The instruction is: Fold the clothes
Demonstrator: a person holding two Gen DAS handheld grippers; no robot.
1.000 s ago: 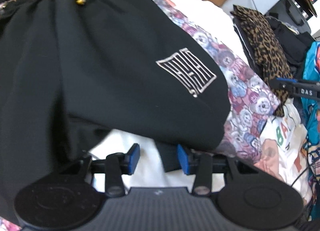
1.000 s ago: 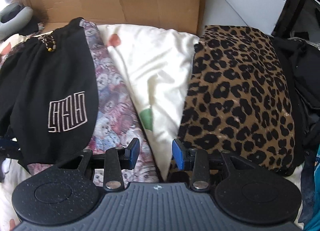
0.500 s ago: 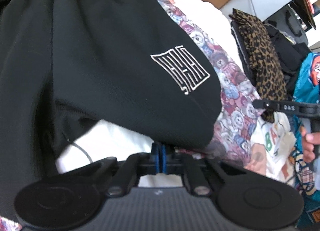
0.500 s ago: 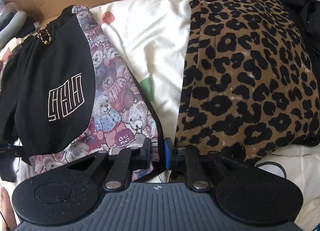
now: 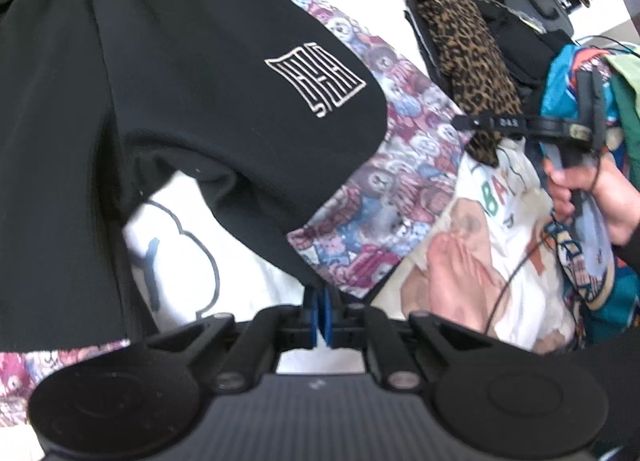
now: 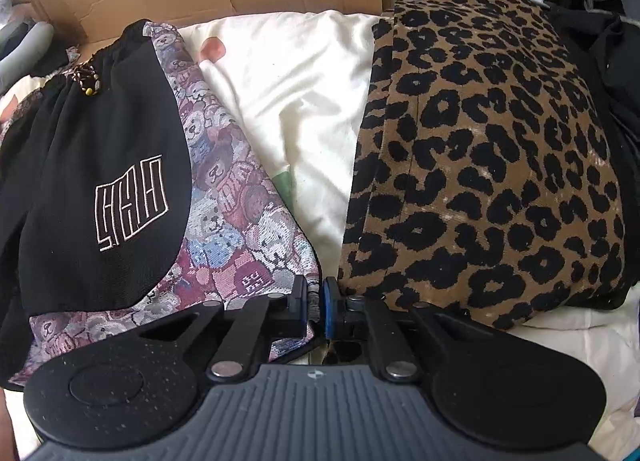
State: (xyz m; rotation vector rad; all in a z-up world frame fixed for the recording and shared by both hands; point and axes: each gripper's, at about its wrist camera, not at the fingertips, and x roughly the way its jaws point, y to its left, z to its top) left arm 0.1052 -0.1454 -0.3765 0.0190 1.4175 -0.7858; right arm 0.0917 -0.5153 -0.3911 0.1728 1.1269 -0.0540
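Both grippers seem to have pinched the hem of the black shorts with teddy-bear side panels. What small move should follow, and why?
Probably lift both hem corners together and carry them toward the drawstring waistband. The left gripper pinches the black hem of the black shorts with teddy-bear side panels; the right gripper's jaws are closing on the bear-print corner, and the shorts lie flat.

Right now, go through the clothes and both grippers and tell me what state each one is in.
Left gripper: shut on the black hem of the shorts.
Right gripper: jaws closing, the bear-print corner of the shorts between them.
Black and bear-print shorts: spread flat, not yet folded, hem corner lifted at the left gripper.
Leopard-print garment: folded, lying beside the shorts.
Cream bedding: lying under the clothes, wrinkled.
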